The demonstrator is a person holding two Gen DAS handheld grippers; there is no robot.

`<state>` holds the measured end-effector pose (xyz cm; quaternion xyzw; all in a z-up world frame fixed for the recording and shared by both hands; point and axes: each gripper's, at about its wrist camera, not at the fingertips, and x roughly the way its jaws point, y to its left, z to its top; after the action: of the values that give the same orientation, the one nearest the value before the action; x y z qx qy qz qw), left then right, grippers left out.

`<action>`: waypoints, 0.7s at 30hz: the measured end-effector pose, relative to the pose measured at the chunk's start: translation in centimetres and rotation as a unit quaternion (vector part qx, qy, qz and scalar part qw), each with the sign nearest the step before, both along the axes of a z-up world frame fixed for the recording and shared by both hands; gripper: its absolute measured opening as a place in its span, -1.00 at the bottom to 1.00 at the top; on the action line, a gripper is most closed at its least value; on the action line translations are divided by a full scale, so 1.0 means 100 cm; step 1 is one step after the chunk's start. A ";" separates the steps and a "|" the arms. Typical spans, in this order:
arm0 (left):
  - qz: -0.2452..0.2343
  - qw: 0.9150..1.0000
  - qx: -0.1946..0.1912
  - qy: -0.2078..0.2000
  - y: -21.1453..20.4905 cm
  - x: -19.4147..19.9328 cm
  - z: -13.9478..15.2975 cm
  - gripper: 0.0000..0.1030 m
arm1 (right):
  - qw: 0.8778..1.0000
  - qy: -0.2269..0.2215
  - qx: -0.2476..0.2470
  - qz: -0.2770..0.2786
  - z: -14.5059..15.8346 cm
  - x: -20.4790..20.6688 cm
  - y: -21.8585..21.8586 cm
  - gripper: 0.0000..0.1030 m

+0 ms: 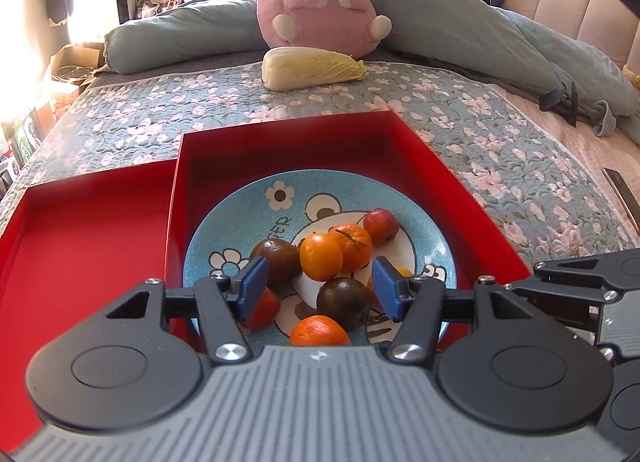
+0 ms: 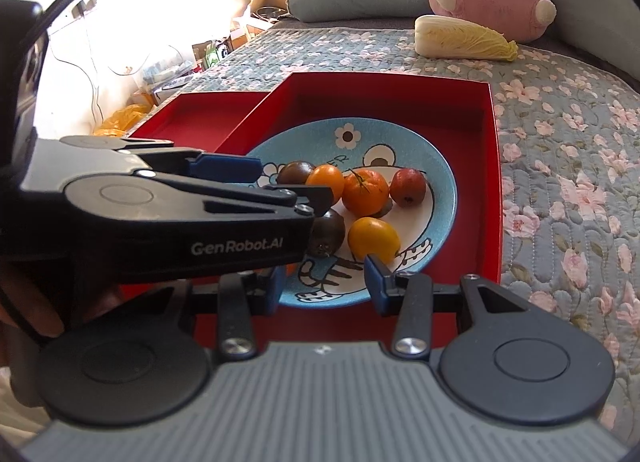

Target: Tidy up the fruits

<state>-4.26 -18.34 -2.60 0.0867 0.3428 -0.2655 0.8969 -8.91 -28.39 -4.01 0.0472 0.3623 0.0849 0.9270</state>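
Holding my left gripper [image 1: 318,288] out in front, pointing forward and down. Blue pads [image 1: 253,286] standing wide apart, gripping nothing. Holding my right gripper [image 2: 324,286] just beside it, pointing same way. Its blue pads [image 2: 378,278] also standing apart, gripping nothing. From right camera, my left gripper is reaching across in front from left side, covering right gripper's left pad a bit.

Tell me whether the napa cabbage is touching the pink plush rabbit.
Cannot tell. In both wrist views the cabbage lies directly in front of the plush rabbit, overlapping its base, so no gap or contact shows plainly.
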 end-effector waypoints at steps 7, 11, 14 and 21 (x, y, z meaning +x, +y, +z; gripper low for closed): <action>0.004 1.000 0.001 -0.008 0.005 -0.005 0.004 0.35 | 1.000 -0.004 0.000 0.000 0.002 0.001 0.000 -0.10; 0.010 1.000 -0.004 -0.011 0.008 -0.008 0.007 0.42 | 1.000 -0.006 0.000 -0.003 0.003 0.002 -0.001 -0.10; 0.019 1.000 -0.009 -0.010 0.012 -0.010 0.010 0.54 | 1.000 -0.006 -0.001 -0.002 0.004 0.001 0.000 -0.10; 0.040 0.999 0.005 -0.011 0.016 -0.016 0.013 0.81 | 1.000 -0.006 -0.003 0.000 0.005 0.001 0.002 -0.10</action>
<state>-5.89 -16.78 -1.29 0.0802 0.3372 -0.2265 0.9102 -8.81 -28.22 -3.54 0.0436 0.3571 0.0837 0.9293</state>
